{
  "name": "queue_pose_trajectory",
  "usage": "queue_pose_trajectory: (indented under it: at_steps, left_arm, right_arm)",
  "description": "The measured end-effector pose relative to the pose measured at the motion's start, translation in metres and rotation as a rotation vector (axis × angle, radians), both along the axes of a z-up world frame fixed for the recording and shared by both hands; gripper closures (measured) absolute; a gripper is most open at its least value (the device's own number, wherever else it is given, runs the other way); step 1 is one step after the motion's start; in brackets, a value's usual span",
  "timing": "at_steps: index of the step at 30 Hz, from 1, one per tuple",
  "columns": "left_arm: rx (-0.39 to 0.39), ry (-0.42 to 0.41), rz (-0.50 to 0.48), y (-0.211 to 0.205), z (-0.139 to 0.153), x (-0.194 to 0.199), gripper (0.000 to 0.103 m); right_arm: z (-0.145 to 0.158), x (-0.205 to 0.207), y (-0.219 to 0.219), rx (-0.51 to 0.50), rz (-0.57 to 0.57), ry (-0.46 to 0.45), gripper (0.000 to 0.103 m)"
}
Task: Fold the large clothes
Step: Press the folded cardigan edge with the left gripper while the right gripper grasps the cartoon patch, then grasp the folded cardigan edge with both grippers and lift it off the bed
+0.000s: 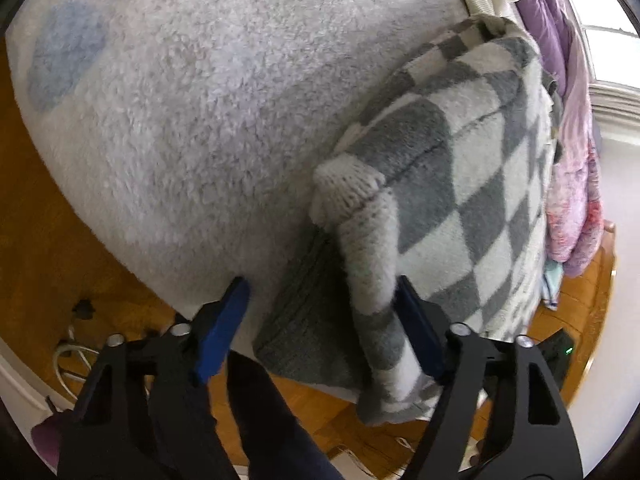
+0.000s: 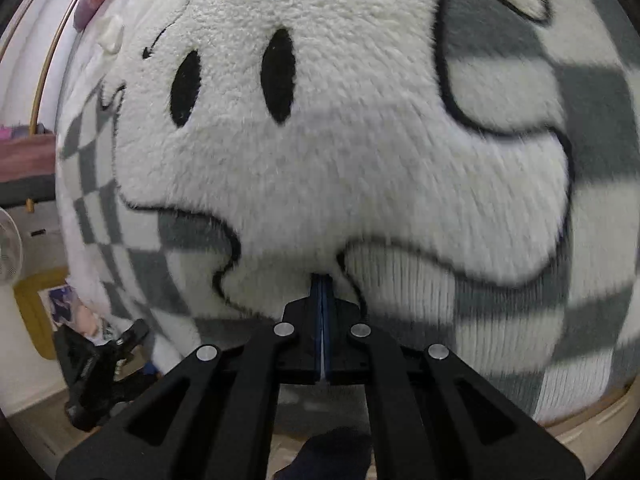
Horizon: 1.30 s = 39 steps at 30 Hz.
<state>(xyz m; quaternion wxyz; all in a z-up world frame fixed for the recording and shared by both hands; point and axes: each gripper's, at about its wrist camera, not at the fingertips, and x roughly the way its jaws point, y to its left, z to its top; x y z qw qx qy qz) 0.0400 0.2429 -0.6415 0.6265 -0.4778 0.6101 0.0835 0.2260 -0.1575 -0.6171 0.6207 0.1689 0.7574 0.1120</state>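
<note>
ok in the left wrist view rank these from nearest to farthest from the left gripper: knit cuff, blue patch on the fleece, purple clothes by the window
1. knit cuff, just ahead of the open left gripper
2. blue patch, far left on the fleece
3. purple clothes, top right by the window

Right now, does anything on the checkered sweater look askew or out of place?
Yes. In the left wrist view, one sleeve of the checkered sweater hangs off the edge of the fleece blanket, its knitted cuff bunched up. It lies between the open left gripper fingers, not folded in.
</note>
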Motion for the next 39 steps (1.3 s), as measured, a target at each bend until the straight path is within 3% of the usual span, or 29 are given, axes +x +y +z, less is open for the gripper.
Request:
queue_pose_trajectory:
  at_steps: [2, 5, 8, 9, 13, 15, 18, 24, 33, 36, 39]
  left_arm:
    - [-0.005, -0.004, -0.007, 0.002, -0.001, -0.001, 0.040]
    - [-0.014, -0.014, -0.011, 0.000, 0.000, -0.001, 0.054]
    - [-0.010, -0.037, -0.034, -0.003, 0.008, 0.002, 0.076]
    - [0.001, -0.047, -0.051, -0.003, 0.015, 0.004, 0.079]
    - [0.013, -0.095, -0.083, -0.008, 0.048, 0.010, 0.082]
    - [0.006, -0.119, -0.095, -0.010, 0.064, 0.013, 0.083]
    - [-0.022, -0.138, -0.102, -0.012, 0.079, 0.018, 0.084]
    - [-0.068, -0.166, -0.111, -0.026, 0.098, 0.029, 0.084]
    - [-0.070, -0.156, -0.132, -0.027, 0.095, 0.035, 0.084]
    - [-0.061, -0.157, -0.141, -0.029, 0.094, 0.040, 0.083]
    - [-0.078, -0.174, -0.184, -0.034, 0.099, 0.045, 0.079]
  right_arm:
    - [-0.009, -0.014, 0.003, 0.003, 0.019, 0.031, 0.103]
    - [-0.020, -0.017, 0.006, -0.003, 0.038, -0.014, 0.103]
    - [-0.010, -0.013, 0.010, -0.031, 0.070, -0.024, 0.103]
    - [-0.002, -0.012, 0.016, -0.049, 0.096, -0.054, 0.100]
    - [0.043, -0.017, 0.039, -0.022, 0.194, -0.224, 0.092]
    - [0.068, -0.025, 0.056, 0.060, 0.249, -0.320, 0.073]
    - [0.095, -0.042, 0.084, 0.172, 0.370, -0.443, 0.056]
    - [0.107, -0.081, 0.131, 0.287, 0.564, -0.555, 0.042]
    - [0.066, -0.083, 0.167, 0.180, 0.602, -0.624, 0.041]
    - [0.062, -0.080, 0.178, 0.153, 0.603, -0.627, 0.061]
    - [0.063, -0.076, 0.169, 0.139, 0.548, -0.595, 0.075]
